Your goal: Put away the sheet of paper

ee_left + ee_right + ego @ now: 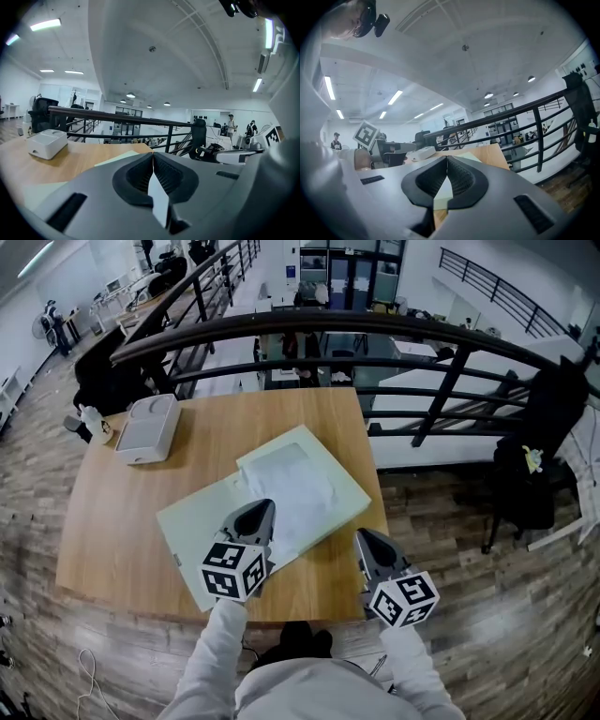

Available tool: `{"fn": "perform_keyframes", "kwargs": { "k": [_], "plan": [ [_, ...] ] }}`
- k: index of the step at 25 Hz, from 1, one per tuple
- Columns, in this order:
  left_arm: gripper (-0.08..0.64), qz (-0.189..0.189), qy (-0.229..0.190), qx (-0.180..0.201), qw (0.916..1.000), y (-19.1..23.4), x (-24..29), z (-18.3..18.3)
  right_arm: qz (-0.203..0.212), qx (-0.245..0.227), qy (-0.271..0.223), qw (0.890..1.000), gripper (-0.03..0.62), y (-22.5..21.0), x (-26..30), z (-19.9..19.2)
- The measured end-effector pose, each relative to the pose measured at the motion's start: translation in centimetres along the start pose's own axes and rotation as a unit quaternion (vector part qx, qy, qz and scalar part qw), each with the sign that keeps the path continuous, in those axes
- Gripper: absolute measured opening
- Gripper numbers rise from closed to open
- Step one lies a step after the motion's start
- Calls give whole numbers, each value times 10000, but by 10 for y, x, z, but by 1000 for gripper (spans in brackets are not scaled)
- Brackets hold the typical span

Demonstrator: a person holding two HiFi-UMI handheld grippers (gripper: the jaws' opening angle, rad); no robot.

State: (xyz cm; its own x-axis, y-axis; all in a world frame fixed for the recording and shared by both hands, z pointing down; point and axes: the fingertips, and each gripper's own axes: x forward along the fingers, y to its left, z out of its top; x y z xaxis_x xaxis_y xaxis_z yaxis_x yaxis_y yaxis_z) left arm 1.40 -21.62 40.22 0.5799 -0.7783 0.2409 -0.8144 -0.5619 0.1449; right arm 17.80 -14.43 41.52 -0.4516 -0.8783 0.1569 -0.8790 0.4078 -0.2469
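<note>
A white sheet of paper (298, 488) lies over a pale green folder (199, 521) in the middle of the wooden table (122, 540). My left gripper (260, 510) is at the sheet's near left edge. Its jaws are shut on the paper, and in the left gripper view (153, 155) a white strip of the sheet (159, 199) is pinched between the pads. My right gripper (364, 538) hovers over the table's near right corner, beside the folder. It is shut with nothing in it (446, 160). The folder (443, 197) shows below its jaws.
A white box-like device (150, 426) sits at the table's far left, a small bottle (94, 424) next to it. A dark curved railing (375, 329) runs behind the table. To the right, a black chair (530, 465) stands on the wooden floor.
</note>
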Motion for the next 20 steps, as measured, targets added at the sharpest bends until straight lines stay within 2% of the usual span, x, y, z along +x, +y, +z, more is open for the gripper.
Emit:
{"fn": "perform_keyframes", "kwargs": {
  "k": [6, 12, 20],
  "plan": [
    [18, -85, -147, 63, 9998, -15, -21, 6, -65, -165, -100, 9998, 28, -3, -17, 7],
    [18, -96, -213, -29, 9997, -28, -39, 4, -149, -455, -89, 9988, 28, -3, -33, 10],
    [18, -106, -231, -122, 9996, -40, -55, -3, -142, -510, -85, 9986, 28, 2, -47, 9]
  ]
}}
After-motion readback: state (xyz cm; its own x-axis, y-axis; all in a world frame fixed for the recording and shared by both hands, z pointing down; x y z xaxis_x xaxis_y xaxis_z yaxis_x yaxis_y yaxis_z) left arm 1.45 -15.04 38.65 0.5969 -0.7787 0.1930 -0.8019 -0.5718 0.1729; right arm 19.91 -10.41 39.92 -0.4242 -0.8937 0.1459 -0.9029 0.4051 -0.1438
